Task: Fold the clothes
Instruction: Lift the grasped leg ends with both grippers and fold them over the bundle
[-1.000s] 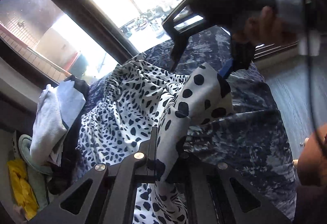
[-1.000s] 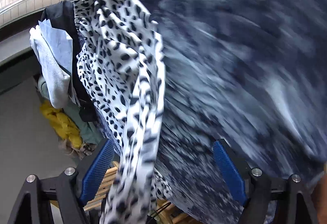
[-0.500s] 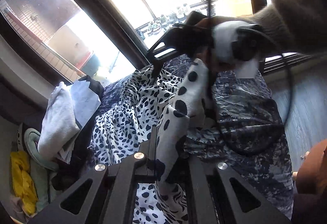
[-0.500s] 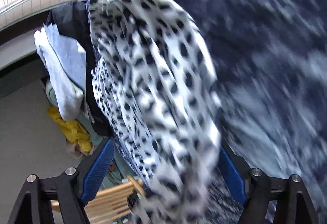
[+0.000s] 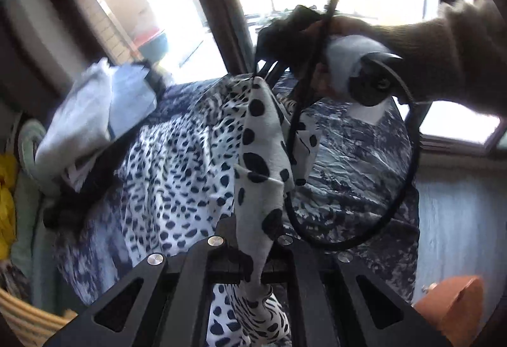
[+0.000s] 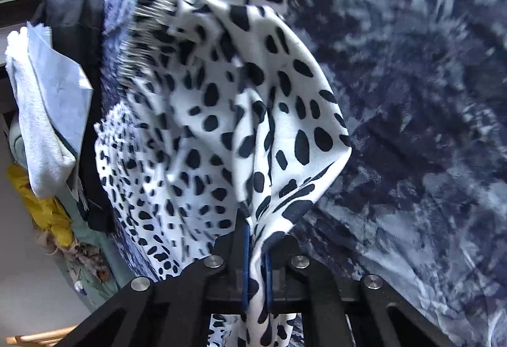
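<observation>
1. Nearest the lens, the left gripper (image 5: pixel 253 247) has its black fingers pressed together on a thin, smooth fold of the one spotted garment (image 5: pixel 177 169), white with black blotches.
2. The right gripper (image 6: pixel 256 252) is likewise clamped on the same garment (image 6: pixel 221 112); its blue-padded fingers (image 6: pixel 246 255) pinch a hanging corner of cloth.
3. The garment drapes in soft pleats, partly lifted between the two grippers, the rest lying on the blue-and-white mottled cover (image 6: pixel 412 125), which looks plush.
4. Only the right wrist view shows a gathered, ribbed edge (image 6: pixel 142 30) on the garment.
5. At the left edge lies a heap: one pale grey towel-like piece (image 6: pixel 35 125), one black piece (image 6: pixel 76 30) and one yellow piece (image 6: pixel 41 204).
6. Only the left wrist view shows the right gripper from outside, held by a hand (image 5: pixel 320 40) in a fuzzy brown sleeve (image 5: pixel 443 55), with a looping black cable (image 5: pixel 408 176).
7. Farthest, bright windows (image 5: pixel 177 8) behind dark frames.
</observation>
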